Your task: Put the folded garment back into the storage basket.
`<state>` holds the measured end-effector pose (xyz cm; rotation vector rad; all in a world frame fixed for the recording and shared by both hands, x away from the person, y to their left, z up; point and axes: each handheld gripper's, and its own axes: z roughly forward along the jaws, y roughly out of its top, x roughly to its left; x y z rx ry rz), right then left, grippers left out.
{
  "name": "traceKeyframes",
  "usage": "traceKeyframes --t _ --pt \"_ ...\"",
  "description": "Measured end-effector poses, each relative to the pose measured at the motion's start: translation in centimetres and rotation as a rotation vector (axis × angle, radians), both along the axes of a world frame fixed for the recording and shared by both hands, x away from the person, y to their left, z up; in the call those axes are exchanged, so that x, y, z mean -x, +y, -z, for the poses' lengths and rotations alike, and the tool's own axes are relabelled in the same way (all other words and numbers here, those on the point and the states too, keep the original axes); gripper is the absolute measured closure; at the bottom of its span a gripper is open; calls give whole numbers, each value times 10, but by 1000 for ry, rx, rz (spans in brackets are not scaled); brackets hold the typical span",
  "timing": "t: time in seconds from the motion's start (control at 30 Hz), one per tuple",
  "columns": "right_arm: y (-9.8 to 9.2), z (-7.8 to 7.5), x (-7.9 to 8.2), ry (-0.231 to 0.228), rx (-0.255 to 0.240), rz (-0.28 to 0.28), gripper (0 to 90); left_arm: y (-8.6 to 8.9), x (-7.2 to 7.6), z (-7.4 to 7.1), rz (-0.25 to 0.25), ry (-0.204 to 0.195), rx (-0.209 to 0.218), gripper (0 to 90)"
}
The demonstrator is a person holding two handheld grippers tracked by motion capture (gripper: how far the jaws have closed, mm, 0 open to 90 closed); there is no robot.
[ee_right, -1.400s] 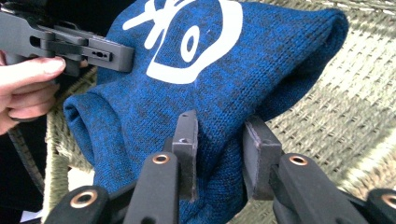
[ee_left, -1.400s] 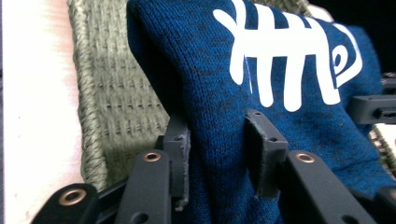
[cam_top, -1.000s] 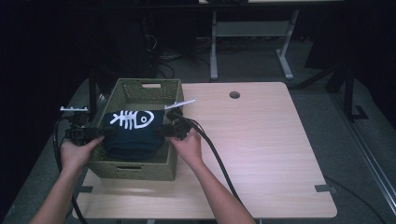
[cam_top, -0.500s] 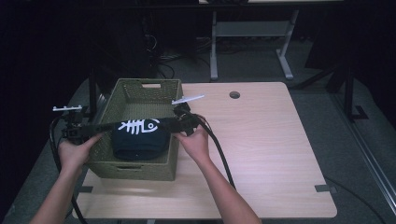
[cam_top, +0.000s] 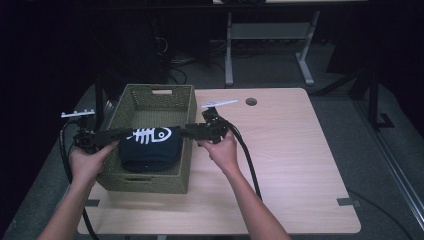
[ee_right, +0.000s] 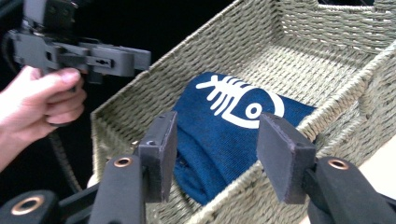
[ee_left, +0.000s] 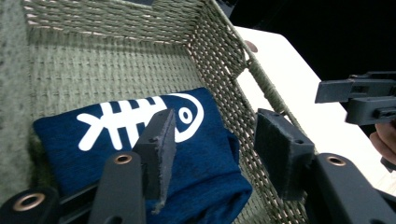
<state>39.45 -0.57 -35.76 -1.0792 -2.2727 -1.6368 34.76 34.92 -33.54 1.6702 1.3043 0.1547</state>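
A folded navy cloth (cam_top: 150, 149) with a white fish-skeleton print lies inside the woven olive basket (cam_top: 145, 182), toward its near end. My left gripper (cam_top: 125, 133) reaches over the basket's left wall. It is open just above the cloth (ee_left: 201, 163), with nothing between its pads (ee_left: 159, 140). From the right side my right gripper (cam_top: 186, 132) points in over the basket wall (ee_right: 243, 186). It is open too, and the cloth (ee_right: 210, 149) lies below and beyond its fingertips. The two grippers face each other across the cloth.
The basket stands on the left part of a light wooden table (cam_top: 285, 150), which has a round cable hole (cam_top: 251, 101) at its back. The far half of the basket floor (cam_top: 150, 117) is bare. A metal stand (cam_top: 265, 35) is behind the table in the dark.
The cloth, held up between both grippers over the basket, has come down into it. Both grippers have opened and let it go.
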Motion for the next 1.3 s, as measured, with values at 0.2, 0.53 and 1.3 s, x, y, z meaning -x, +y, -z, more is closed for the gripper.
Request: traceKeyframes --t 0.2,0.53,1.3 --pt "-18 -2 2 -9 -16 -4 435 -10 2 1 6 -18 19 400" --pt "-41 -1 6 -11 -18 -17 400 -25 6 0 26 -24 11 348" --pt "-100 -3 17 -37 -7 13 342 -71 8 -10 52 -30 10 197"
